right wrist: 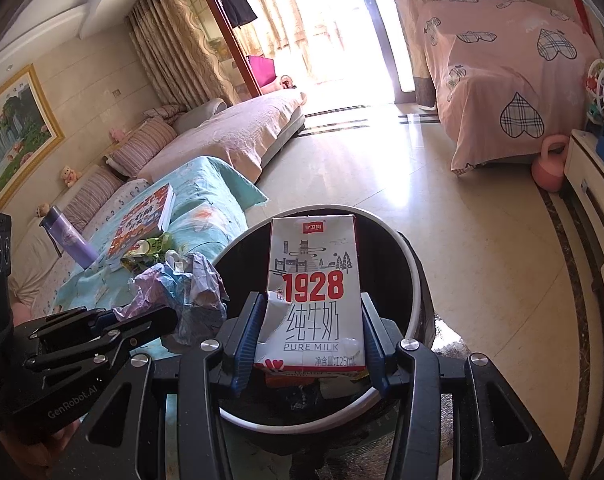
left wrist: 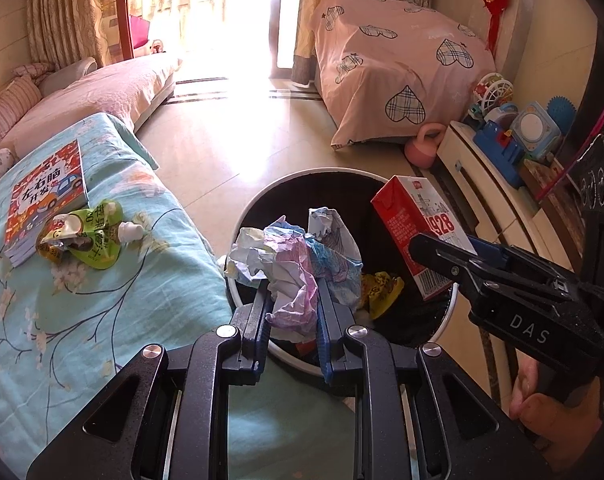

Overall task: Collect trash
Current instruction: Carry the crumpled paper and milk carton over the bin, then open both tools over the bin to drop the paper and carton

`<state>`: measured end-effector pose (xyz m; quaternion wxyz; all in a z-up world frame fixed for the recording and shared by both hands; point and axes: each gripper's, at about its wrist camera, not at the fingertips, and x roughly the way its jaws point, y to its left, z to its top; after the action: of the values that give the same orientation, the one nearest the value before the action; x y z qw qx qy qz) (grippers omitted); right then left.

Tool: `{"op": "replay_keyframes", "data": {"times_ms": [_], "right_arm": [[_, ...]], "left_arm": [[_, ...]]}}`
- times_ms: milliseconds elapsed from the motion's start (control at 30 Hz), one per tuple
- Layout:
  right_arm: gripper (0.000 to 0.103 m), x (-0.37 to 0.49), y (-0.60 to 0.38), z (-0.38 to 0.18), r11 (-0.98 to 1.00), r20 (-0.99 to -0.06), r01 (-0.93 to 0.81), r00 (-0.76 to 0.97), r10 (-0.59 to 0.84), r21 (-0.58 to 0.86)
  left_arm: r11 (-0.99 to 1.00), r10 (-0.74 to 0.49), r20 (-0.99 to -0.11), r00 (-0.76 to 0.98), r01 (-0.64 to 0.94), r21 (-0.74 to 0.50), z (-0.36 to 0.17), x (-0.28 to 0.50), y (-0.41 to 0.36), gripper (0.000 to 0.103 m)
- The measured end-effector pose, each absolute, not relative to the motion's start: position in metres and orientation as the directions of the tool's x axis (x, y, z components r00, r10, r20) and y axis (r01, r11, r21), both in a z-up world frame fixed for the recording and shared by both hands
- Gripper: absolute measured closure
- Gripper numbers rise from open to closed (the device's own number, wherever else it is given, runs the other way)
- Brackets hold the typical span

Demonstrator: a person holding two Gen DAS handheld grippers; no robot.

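While your left gripper (left wrist: 292, 312) clamps crumpled paper (left wrist: 298, 256) and your right gripper (right wrist: 309, 336) the milk carton (right wrist: 313, 292), both hang over the bin (left wrist: 262, 200) rim for dropping.

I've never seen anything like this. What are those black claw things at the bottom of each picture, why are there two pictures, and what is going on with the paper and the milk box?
There is no robot here. A person holds a two-finger tool in each hand, and each tool carries a wide-angle camera that looks forward along its fingers, so each picture is one tool's own view.

In the left tool's view, the left hand-held gripper is shut on a crumpled paper wad above a round trash bin that already holds some wrappers. In the right tool's view, the right hand-held gripper is shut on a small milk carton, also over the bin.

Beside the bin, a surface under a light blue flowered cloth bears a children's book, a green snack pouch and a purple bottle.
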<state>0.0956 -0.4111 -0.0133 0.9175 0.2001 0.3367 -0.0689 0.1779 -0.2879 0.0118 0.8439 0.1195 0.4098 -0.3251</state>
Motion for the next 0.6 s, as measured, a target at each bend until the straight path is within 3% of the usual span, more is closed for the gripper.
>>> {"op": "replay_keyframes", "data": {"times_ms": [600], "right_arm": [[0.056, 0.105, -0.418, -0.022, 0.911, -0.673, 0.265, 0.74, 0.018, 0.315]], "left_arm": [[0.765, -0.425, -0.793, 0.437, 0.642, -0.056, 0.001, 0.185, -0.297, 0.084]]}}
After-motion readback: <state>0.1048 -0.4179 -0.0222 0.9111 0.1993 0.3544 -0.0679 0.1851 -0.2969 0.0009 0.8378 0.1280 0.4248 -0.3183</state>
